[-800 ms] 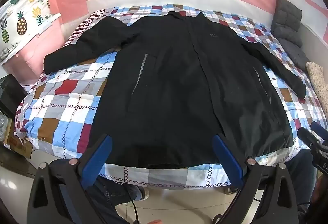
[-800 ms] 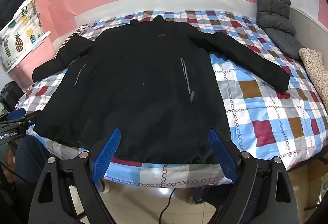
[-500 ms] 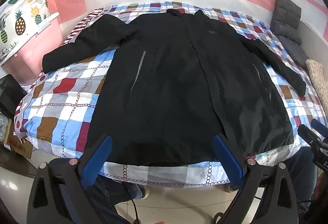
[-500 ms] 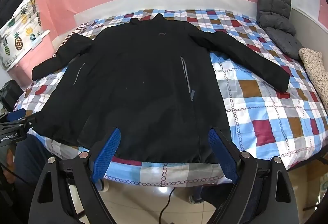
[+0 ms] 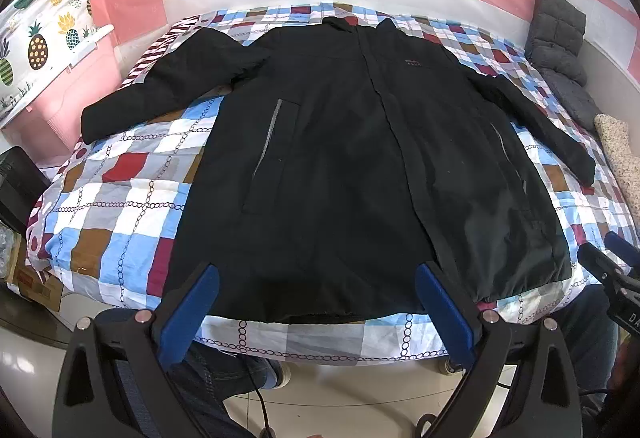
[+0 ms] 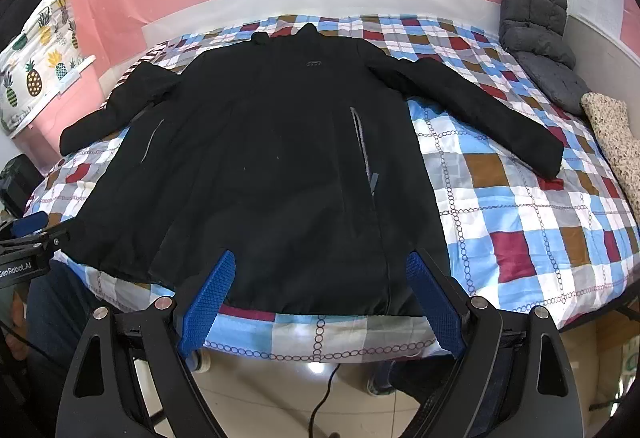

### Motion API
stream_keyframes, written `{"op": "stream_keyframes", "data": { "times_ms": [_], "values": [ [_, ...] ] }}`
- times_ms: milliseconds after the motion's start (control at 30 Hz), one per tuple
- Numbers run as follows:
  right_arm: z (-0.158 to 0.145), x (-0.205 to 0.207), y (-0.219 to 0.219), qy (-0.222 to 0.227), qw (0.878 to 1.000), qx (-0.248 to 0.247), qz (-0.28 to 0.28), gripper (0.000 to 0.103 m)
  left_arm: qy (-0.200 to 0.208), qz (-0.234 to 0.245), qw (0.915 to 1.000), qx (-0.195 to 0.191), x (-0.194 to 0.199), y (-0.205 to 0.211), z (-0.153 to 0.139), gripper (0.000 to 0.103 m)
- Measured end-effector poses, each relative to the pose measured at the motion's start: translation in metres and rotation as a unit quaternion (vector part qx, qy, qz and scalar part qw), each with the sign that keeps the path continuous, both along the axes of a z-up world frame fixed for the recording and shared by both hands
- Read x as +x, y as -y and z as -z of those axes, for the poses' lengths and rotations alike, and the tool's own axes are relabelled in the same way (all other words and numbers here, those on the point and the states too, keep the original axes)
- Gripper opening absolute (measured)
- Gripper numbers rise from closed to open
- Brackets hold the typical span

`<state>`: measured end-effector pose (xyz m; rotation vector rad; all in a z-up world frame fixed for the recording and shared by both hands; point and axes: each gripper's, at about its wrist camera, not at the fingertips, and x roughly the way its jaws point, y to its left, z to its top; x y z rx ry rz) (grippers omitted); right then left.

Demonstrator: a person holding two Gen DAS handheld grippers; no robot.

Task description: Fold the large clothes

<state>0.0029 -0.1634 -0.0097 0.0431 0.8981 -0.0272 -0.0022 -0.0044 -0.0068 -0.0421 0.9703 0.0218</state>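
Observation:
A large black jacket [image 5: 340, 157] lies flat and face up on the checked bed, collar at the far side, both sleeves spread outward; it also shows in the right wrist view [image 6: 272, 165]. My left gripper [image 5: 316, 278] is open and empty, held above the bed's near edge over the jacket's hem. My right gripper [image 6: 320, 264] is open and empty, also above the hem, further to the right. The right gripper's tip [image 5: 612, 262] shows at the edge of the left wrist view, and the left gripper's tip [image 6: 32, 224] shows in the right wrist view.
The bed [image 6: 520, 205] has a blue, white, red and brown checked cover. Grey cushions [image 6: 536, 37] and a speckled pillow [image 6: 612, 133] lie at its right side. A pineapple-print cloth [image 5: 44, 33] hangs at the left. Pink wall behind. Tiled floor and a cable below.
Both grippers have crept slightly forward toward the jacket; it sits a little larger in view. Both stay open and empty.

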Motion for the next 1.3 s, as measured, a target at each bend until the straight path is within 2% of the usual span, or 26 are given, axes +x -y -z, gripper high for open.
{"op": "stream_keyframes", "data": {
  "times_ms": [1300],
  "values": [
    [0.0039, 0.0018, -0.005, -0.01, 1.0, -0.008, -0.003, 0.088, -0.013, 0.001, 0.9998, -0.015, 0.0009, -0.0013, 0.002, 0.099]
  ]
}}
